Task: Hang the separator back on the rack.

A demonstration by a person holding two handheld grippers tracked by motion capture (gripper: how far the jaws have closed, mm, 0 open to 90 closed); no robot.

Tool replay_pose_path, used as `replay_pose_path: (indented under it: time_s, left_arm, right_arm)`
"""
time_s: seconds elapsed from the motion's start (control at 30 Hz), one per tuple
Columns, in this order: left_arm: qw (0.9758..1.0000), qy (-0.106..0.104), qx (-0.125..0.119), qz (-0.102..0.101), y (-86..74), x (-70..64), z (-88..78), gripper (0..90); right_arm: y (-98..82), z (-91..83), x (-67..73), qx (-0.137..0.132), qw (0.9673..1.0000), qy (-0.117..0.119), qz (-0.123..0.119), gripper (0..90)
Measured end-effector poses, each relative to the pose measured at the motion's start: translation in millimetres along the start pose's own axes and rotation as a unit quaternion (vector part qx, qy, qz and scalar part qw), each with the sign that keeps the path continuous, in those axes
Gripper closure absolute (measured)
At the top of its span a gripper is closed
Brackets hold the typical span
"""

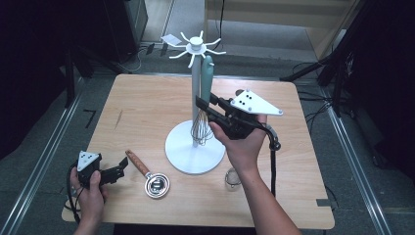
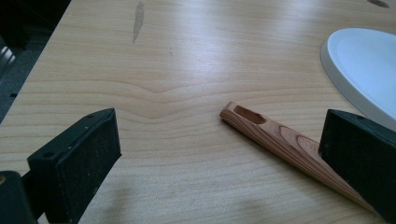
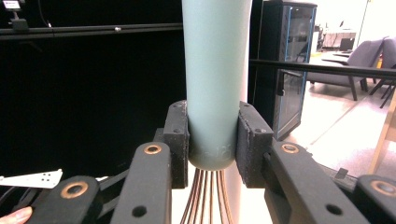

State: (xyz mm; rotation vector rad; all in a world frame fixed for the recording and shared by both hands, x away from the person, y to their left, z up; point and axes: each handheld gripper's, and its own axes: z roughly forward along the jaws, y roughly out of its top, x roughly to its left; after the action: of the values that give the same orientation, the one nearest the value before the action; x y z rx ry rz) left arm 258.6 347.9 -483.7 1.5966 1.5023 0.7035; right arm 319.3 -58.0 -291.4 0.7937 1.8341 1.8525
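A white utensil stand (image 1: 195,73) with hook arms at its top rises from a round base (image 1: 182,155) in the middle of the table. A whisk with a pale green handle (image 1: 207,78) and copper wires (image 1: 201,128) hangs upright beside the pole. My right gripper (image 1: 204,104) is shut on the lower end of that handle (image 3: 214,84), pads (image 3: 176,135) pressed on both sides. A metal measuring spoon with a wooden handle (image 1: 138,163) lies near the front left. My left gripper (image 1: 121,166) is open just left of it, the handle tip (image 2: 243,114) lying between the jaws.
A small clear glass object (image 1: 233,177) sits on the table by the right forearm. The stand's white base edge (image 2: 359,65) shows at the left gripper view's right. Dark equipment and tripod legs surround the wooden table (image 1: 147,107).
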Motion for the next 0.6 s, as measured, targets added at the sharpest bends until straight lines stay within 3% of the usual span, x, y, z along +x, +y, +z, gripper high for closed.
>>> replay_pose_path:
  time_s: [0.2, 0.43, 0.6]
  left_arm:
    - [1.0, -0.001, 0.0, 0.0, 0.0, 0.1, -0.1, 0.0]
    - [1.0, 0.0, 0.0, 0.0, 0.0, 0.0, 0.0, 0.0]
    - [1.0, 0.0, 0.0, 0.001, 0.0, 0.0, 0.0, 0.0]
  right_arm:
    - [-1.7, 0.8, -0.7, -0.007, 0.9999, 0.009, -0.009, 70.6]
    - [-0.6, -3.0, -1.4, -0.001, 0.9997, -0.003, -0.022, 69.8]
    - [-1.0, -3.5, -1.3, -0.003, 0.9997, 0.001, -0.026, 63.5]
